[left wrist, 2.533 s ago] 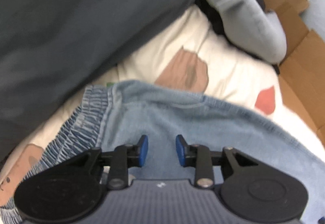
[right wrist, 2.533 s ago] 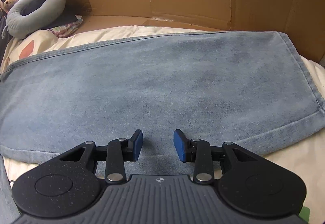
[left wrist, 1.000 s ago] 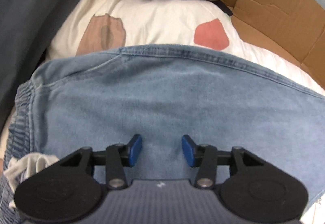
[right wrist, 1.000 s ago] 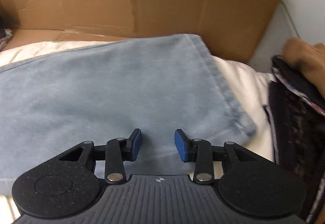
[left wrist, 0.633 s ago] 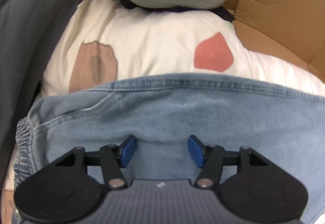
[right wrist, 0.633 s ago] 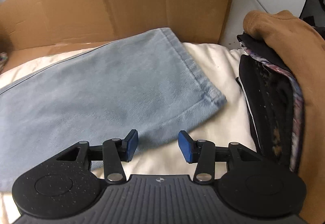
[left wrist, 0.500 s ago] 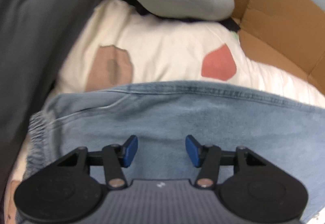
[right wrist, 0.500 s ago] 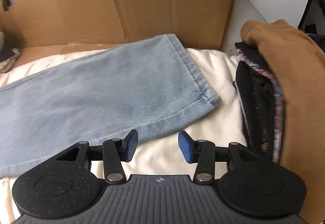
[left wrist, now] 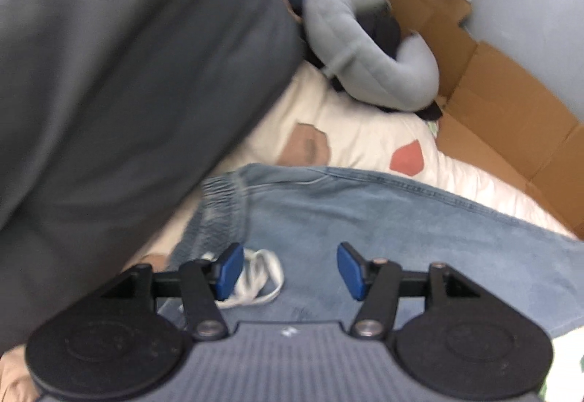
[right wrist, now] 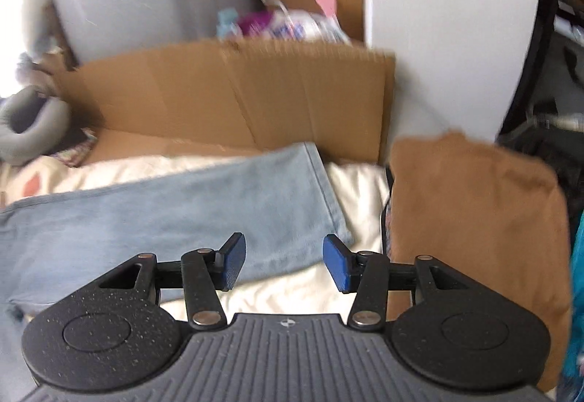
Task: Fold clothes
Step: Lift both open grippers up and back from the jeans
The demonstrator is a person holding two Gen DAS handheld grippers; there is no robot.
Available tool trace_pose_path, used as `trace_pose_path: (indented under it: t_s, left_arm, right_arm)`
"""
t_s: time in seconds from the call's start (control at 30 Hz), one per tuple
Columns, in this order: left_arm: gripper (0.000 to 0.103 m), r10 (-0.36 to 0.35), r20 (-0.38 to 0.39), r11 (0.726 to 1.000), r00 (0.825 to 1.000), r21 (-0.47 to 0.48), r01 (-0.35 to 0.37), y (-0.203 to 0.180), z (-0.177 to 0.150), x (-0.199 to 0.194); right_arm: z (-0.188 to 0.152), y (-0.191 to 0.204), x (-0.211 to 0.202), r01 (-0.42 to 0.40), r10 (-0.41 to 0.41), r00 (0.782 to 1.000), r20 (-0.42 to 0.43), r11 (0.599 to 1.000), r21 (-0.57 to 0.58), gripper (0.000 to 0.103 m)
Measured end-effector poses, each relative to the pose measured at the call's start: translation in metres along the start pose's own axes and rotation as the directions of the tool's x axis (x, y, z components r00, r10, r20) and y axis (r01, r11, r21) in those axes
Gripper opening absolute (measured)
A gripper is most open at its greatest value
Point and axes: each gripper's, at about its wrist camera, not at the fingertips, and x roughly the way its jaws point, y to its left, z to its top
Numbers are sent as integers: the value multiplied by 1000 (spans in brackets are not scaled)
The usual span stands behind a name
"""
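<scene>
While both tongs hang open, jeans [left wrist: 383, 219] lie flat beneath them.

Left gripper [left wrist: 286, 269] points steeply down, blue pads [left wrist: 229, 269] well apart, jaws just been opening, nothing pinched between them; denim shows in the gap below but the pads aren't pressing it. Right gripper [right wrist: 283, 265] tilts down less steeply, pads [right wrist: 335, 263] parted about the same, jaws also just been opening, gap empty. In each wrist view the black finger linkages spread toward 9 and 3 o'clock and the ribbed grey body sits at 6 o'clock; no hand or sleeve of the person can be made out for sure.
</scene>
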Motion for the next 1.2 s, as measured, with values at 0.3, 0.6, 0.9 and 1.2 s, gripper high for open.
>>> trace_pose_path:
  t_s: [0.3,0.6,0.9,1.2]
  left_arm:
    - [60,33,14,990,999,-135,-31,46,-50,-94]
    - [62,5,25,981,1000,-196,1,58,-102,-148]
    - [63,-39,38,975,998,-216,47,55,-145,-188]
    - [64,-53,34,972,998,-225,60,51,-190,-207]
  right_arm:
    - [42,-12,-81,-112,116,990,82,992,-51,64]
    - [41,-22,-135,-177,183,982,54,979,-102,64]
    - [10,-27,-181,-239,241,971,6,965,-111,66]
    - [-42,-40,-213,-260,258,965,-42,963,-73,67]
